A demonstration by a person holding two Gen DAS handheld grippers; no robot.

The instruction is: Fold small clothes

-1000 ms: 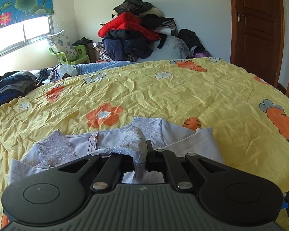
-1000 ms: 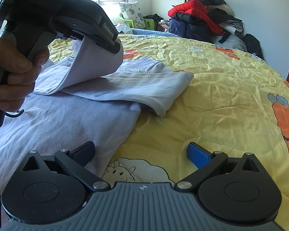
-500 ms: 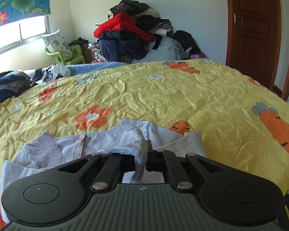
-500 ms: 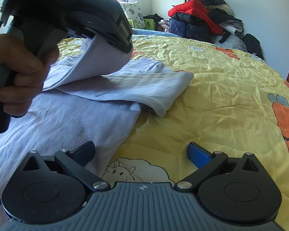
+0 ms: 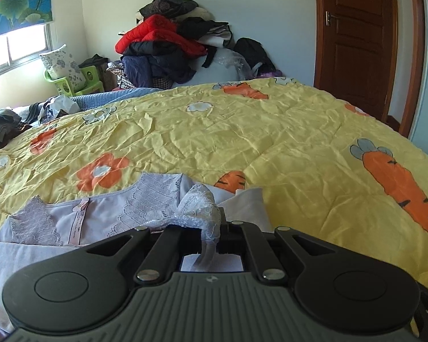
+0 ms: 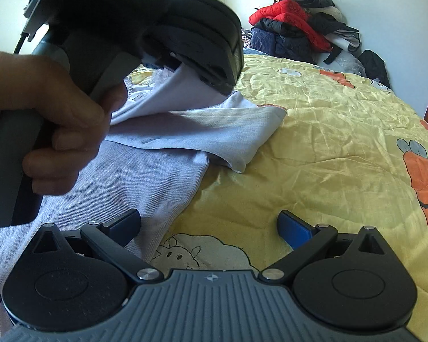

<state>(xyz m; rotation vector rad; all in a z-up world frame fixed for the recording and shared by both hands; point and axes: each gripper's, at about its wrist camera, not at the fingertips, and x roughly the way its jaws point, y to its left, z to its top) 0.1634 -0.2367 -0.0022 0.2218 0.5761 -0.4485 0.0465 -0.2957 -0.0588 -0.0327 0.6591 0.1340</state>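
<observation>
At lower centre of the left view my left tongs (image 5: 214,228) clench the lace edge of the lilac top (image 5: 105,216) on the yellow quilt (image 5: 271,148), my right tongs (image 6: 208,225) gape empty, so that thin lace may slip free mid-fold.

The left gripper (image 5: 218,228), held in the person's left hand (image 6: 48,125), is clamped tight; the right gripper (image 6: 209,228) stands wide apart, pointing downward.

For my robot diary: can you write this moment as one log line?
left tool: shut on lilac top | right tool: open, empty | fold: unfinished
</observation>
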